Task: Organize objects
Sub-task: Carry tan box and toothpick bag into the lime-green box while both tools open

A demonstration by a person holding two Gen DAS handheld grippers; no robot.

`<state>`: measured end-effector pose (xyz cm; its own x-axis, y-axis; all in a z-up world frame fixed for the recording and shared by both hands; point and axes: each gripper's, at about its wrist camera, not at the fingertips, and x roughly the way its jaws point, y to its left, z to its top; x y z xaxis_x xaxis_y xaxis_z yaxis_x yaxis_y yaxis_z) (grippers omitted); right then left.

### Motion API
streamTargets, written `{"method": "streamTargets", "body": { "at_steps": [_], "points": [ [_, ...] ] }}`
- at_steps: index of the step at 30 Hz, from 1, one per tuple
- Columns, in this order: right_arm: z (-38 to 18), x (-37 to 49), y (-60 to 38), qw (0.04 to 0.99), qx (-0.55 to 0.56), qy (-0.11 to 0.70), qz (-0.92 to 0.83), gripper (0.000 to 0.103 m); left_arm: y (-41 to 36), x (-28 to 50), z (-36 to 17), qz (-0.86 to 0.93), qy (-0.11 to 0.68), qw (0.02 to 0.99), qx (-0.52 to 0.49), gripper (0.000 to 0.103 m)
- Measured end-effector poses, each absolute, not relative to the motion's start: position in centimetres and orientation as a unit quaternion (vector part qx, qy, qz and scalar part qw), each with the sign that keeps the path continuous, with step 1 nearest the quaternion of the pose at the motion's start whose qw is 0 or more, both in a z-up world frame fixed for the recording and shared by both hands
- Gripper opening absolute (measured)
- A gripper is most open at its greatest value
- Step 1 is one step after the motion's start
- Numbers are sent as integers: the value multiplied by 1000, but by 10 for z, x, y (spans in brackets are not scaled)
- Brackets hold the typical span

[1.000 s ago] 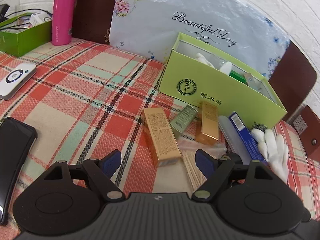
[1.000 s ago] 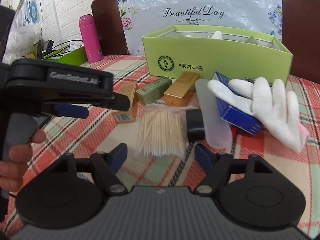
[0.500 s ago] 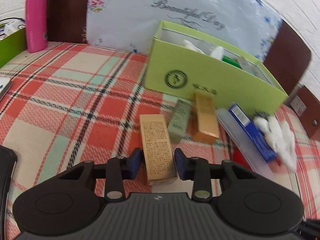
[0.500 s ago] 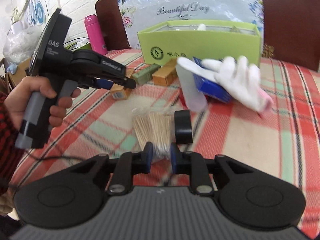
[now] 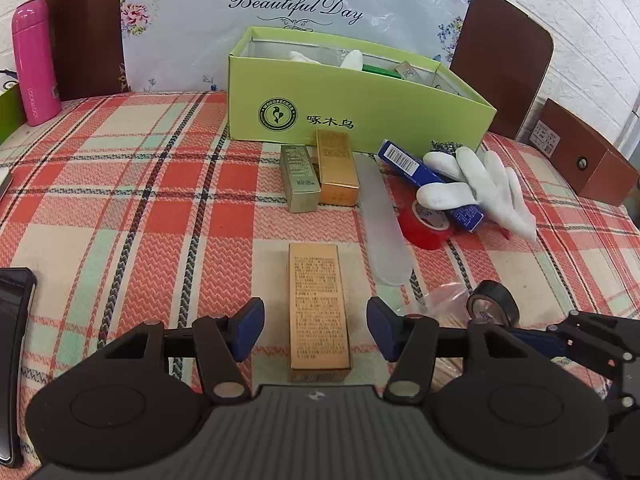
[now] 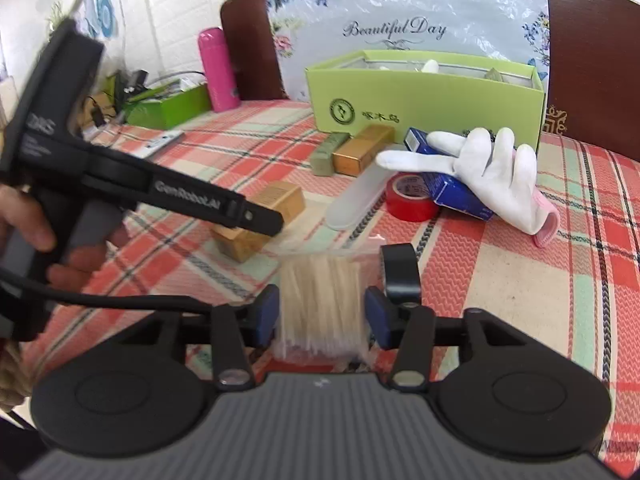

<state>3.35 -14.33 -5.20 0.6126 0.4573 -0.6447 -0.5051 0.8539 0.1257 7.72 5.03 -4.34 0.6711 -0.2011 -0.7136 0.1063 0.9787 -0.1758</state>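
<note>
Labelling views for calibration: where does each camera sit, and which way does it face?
Left wrist: on the left gripper, angled down over the gold carton between its opening fingers; no hand visible.
Right wrist: on the right gripper, angled down over the toothpick bag between its opening fingers; a hand holds the left gripper.
Shared: green box, white glove, red tape.
</note>
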Motion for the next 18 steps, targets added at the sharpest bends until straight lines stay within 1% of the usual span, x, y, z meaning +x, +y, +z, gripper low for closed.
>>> {"method": "streamTargets", "body": {
  "at_steps": [1,2,5,9,14,18],
  "points": [
    [-54,36,-141,898,-38,351,262,52,50,78,-44,-90,399,911,-61,54],
    [-55,36,-141,897,-40,355,259,54,49,78,-44,-97,400,909,-63,48],
    [-57,31,-140,893,-49,353,275,54,46,80,-48,-92,406,908,-56,48],
    [-60,30,-137,895,-64,348,271,54,45,81,-49,-88,405,908,-54,52],
    [-62,32,-131,900,-79,340,260,54,43,82,-50,-92,403,909,-41,50],
    [-65,32,-131,903,-83,332,260,56,44,83,-51,-89,401,910,-47,50]
  ]
}}
